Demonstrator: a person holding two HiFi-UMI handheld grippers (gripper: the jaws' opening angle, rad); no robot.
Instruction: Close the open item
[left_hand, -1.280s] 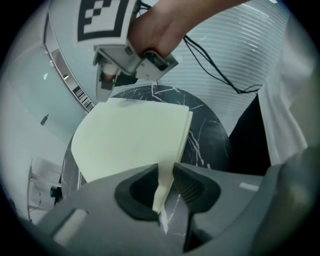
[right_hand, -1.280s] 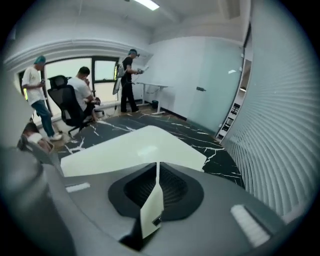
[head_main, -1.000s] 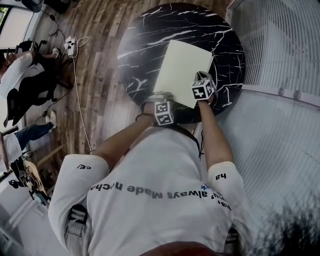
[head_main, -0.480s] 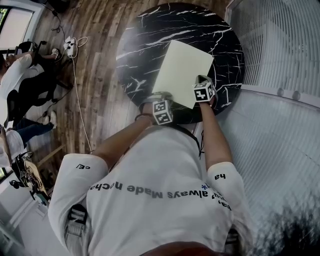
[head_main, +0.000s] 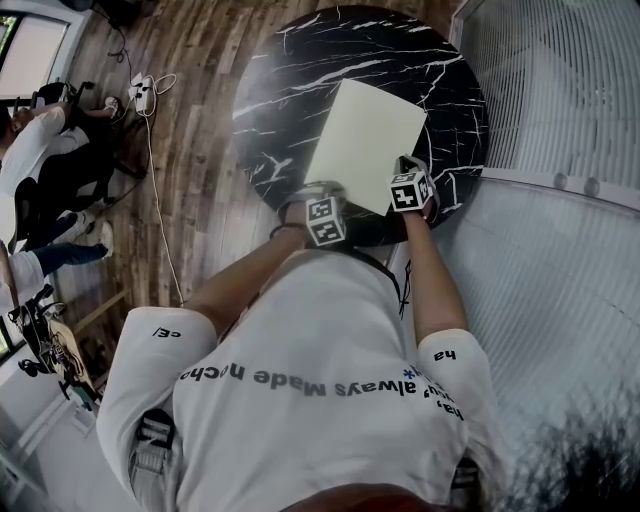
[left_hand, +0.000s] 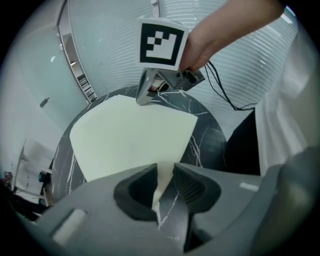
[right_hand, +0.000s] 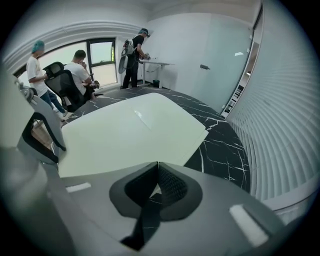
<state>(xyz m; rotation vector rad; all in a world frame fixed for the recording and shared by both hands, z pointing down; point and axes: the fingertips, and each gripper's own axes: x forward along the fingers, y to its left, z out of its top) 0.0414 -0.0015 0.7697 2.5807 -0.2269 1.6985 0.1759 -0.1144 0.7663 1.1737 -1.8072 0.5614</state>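
A pale folder (head_main: 365, 140) lies flat, cover down, on a round black marble table (head_main: 290, 100), a little toward the table's 6 o'clock edge in the head view. The person stands at that edge with one gripper on each near corner of the folder.

The left gripper (left_hand: 165, 167) is at the folder's 7 o'clock corner and points steeply down. Its jaws stand about half apart, with the tip of that corner lying in the gap between them over the dark tabletop.

The right gripper (right_hand: 157, 164) is at the folder's 4 o'clock edge. Its jaw tips are closed together with nothing caught between them, sitting just at the folder's rim.

In the right gripper view, people (right_hand: 75, 75) sit and stand near a window at 10 o'clock, well apart from the table.
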